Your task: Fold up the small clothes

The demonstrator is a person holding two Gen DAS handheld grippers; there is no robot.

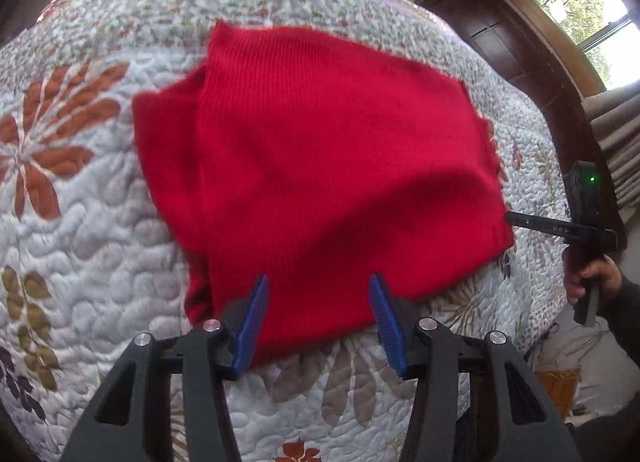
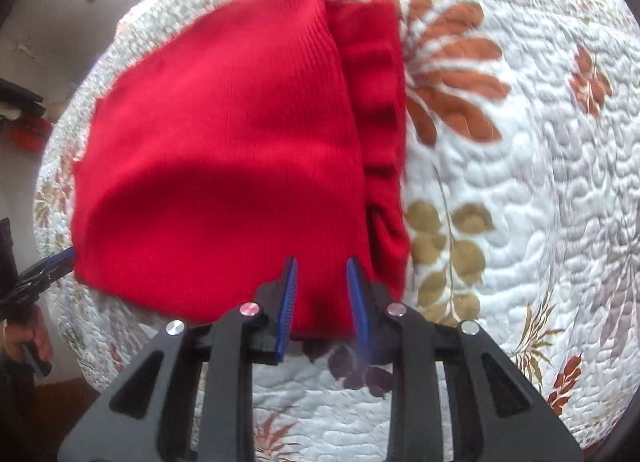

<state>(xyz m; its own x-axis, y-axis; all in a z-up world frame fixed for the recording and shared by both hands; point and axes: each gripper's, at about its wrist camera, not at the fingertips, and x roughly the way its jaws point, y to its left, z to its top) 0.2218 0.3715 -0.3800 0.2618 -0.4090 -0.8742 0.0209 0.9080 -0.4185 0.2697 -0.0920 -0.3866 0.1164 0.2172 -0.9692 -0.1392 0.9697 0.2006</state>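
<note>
A red knit garment (image 1: 320,141) lies folded on the flowered quilt, with a narrower folded layer showing along its left side. My left gripper (image 1: 318,282) hovers open over the garment's near edge, its blue fingers wide apart above the cloth. In the right wrist view the same garment (image 2: 224,121) fills the left half, its rumpled folded strip on the right. My right gripper (image 2: 321,262) stands open with a narrower gap, and the garment's near edge lies between its fingers. One of the right gripper's fingers (image 1: 552,226) reaches the garment's right corner. The left gripper's blue fingertips (image 2: 64,258) touch its left corner.
The quilt (image 1: 80,201) covers the whole bed and spreads wide to the right (image 2: 520,181). A dark wooden headboard (image 1: 520,41) and a window (image 1: 592,13) stand beyond the bed's right edge. A person's hand (image 1: 592,278) holds the right gripper there.
</note>
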